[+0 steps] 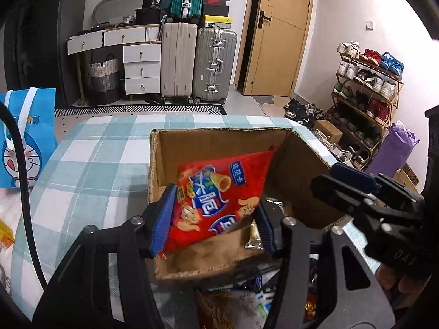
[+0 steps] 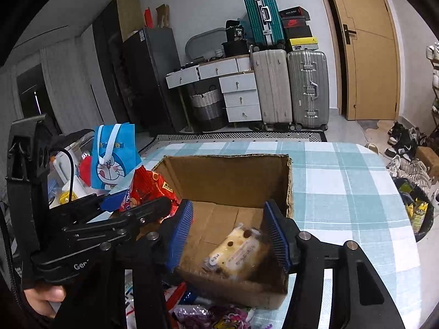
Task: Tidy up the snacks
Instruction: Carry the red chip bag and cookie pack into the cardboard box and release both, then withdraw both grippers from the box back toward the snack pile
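Left gripper (image 1: 211, 219) pinching red snack bag (image 1: 219, 192), right gripper (image 2: 229, 235) spread over wrapped cake (image 2: 236, 255)

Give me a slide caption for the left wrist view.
Left gripper lowers a red snack bag into the cardboard box.

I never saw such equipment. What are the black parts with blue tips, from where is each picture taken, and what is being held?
A person holds two tools, each a hand-held gripper with a camera looking along its blue-padded fingers. The left camera shows the left hand-held gripper with a red snack bag between its pads, over an open brown cardboard box. The right camera shows the right hand-held gripper open above a clear-wrapped yellow cake lying inside the box. The box stands on a teal checked cloth; more snacks lie near it.
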The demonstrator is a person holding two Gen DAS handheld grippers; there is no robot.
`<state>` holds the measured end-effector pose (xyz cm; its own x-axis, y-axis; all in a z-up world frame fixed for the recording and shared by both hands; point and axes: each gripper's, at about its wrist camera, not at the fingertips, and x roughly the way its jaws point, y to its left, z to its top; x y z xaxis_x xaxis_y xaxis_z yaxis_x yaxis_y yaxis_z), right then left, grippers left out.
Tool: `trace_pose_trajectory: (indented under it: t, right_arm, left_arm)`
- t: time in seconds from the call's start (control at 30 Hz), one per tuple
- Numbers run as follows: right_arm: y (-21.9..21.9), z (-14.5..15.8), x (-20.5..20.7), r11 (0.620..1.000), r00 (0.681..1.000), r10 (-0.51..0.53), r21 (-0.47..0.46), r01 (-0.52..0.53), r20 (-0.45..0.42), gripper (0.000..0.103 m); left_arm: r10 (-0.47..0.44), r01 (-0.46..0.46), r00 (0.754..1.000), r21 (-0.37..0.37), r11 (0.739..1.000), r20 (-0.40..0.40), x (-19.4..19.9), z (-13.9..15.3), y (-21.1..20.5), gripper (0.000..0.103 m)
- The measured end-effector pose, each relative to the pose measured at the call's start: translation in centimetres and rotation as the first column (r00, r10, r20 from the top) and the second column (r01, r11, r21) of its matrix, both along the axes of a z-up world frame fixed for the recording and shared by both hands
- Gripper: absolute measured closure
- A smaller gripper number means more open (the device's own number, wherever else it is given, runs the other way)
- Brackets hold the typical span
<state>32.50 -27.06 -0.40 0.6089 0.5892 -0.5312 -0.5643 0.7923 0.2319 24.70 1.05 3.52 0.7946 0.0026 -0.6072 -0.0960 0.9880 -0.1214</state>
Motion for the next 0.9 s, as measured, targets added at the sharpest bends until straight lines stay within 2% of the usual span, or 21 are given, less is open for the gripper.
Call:
trace_pose_trajectory:
  t: [0.03,0.07,0.1,0.13,0.17,0.2,0.23,0.3,0.53,0.77,0.9]
  right_arm:
    - [-0.4,0.1,-0.3,1.0,1.0,0.002,0.002,-0.002,0.001,0.047]
    - [-0.9,0.3,-0.6,1.0,1.0,-0.002,0.009,0.001,0.007,0.047]
    - [-1.3,0.4,-0.9,1.0,1.0,-0.005,0.019,0.005,0.015,0.042]
    - [-1.9,0.6,-1.4,0.999,1.0,-0.011,0.035,0.01,0.024,0.036]
    - [-2.5,0.8,-1.7,0.999,0.999,-0.021,0.047,0.02,0.029,0.019]
    - [-3.1,1.0,-2.2,0.998,0.999,-0.033,0.059,0.031,0.032,0.007]
    - [-3.5,1.1,-2.6,0.997,0.999,-0.03,0.069,0.027,0.038,0.006]
    - [-4.1,1.3,-3.5,0.998,0.999,-0.003,0.058,0.001,0.042,0.004]
    - [-5.1,0.4,-5.8,1.0,1.0,0.0,-0.012,0.0,0.015,0.0]
    - [-6.0,-0.1,-8.9,0.994,0.999,0.043,-0.099,-0.041,0.02,0.0]
    - [-7.0,-0.8,-10.3,0.994,0.999,0.034,-0.107,-0.034,-0.002,0.0]
  left_arm:
    - [-0.001,0.001,1.0,0.002,1.0,0.006,-0.3,0.2,0.1,0.043]
    - [-0.003,0.003,1.0,0.003,1.0,0.011,-0.5,0.3,0.2,0.031]
    - [-0.011,0.011,1.0,-0.002,1.0,0.018,-1.0,0.6,0.2,0.023]
    - [-0.015,0.015,0.999,-0.008,1.0,0.029,-1.5,0.8,0.3,0.019]
    - [-0.012,0.013,0.999,-0.008,1.0,0.04,-2.2,1.1,0.5,0.017]
    - [-0.013,0.013,0.999,-0.003,1.0,0.048,-2.6,1.3,0.5,0.016]
    - [-0.015,0.015,0.999,0.002,1.0,0.045,-3.1,1.4,0.6,0.014]
    - [-0.016,0.016,0.999,0.007,1.0,0.042,-4.1,1.7,0.7,0.0]
    - [0.007,-0.006,0.999,-0.025,1.0,0.046,-9.0,2.0,1.8,0.001]
    - [0.02,-0.02,0.999,0.002,1.0,0.027,-13.8,1.8,2.3,0.001]
    - [0.018,-0.018,1.0,0.0,1.0,0.02,-16.4,1.2,2.1,0.001]
